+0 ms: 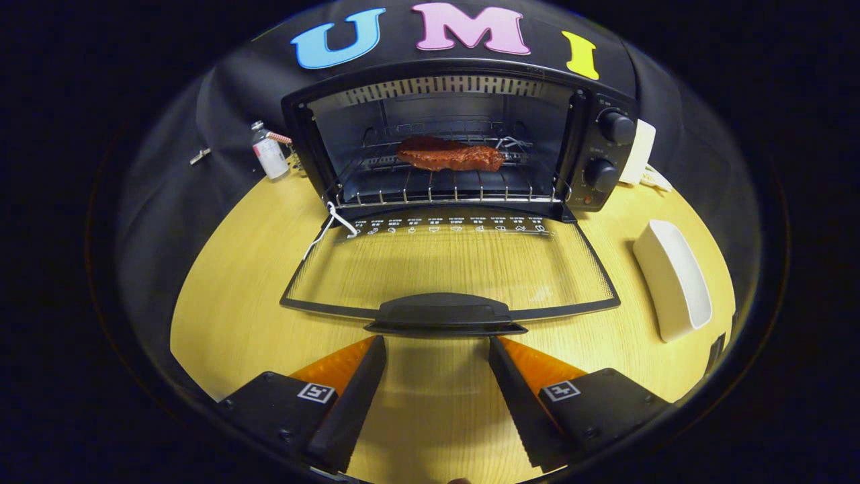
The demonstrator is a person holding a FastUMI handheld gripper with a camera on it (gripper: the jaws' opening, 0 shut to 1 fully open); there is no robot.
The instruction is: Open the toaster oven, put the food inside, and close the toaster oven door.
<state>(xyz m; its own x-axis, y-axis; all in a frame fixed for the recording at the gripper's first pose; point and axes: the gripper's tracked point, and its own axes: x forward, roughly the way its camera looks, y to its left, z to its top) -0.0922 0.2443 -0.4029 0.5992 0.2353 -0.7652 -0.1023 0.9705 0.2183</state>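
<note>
Hovering with gripper (437,343) fingers spread apart and empty just short of the door handle (443,313), its long axis lying crosswise dead ahead of the tips, glass door (449,263) dropped flat, steak (450,154) resting well beyond on the rack (450,191) inside the toaster oven (463,134).

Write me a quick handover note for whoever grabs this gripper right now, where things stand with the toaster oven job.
Gripper: fingers open, holding nothing, tips just short of the door's black handle.
Black toaster oven: its glass door is folded fully down, lying flat over the light wooden table.
Reddish-brown piece of meat: lying on the wire rack inside the oven.
White oblong dish: empty, beside the door.
Done: door opened, food in.
Left: lift the handle and swing the door shut.
</note>
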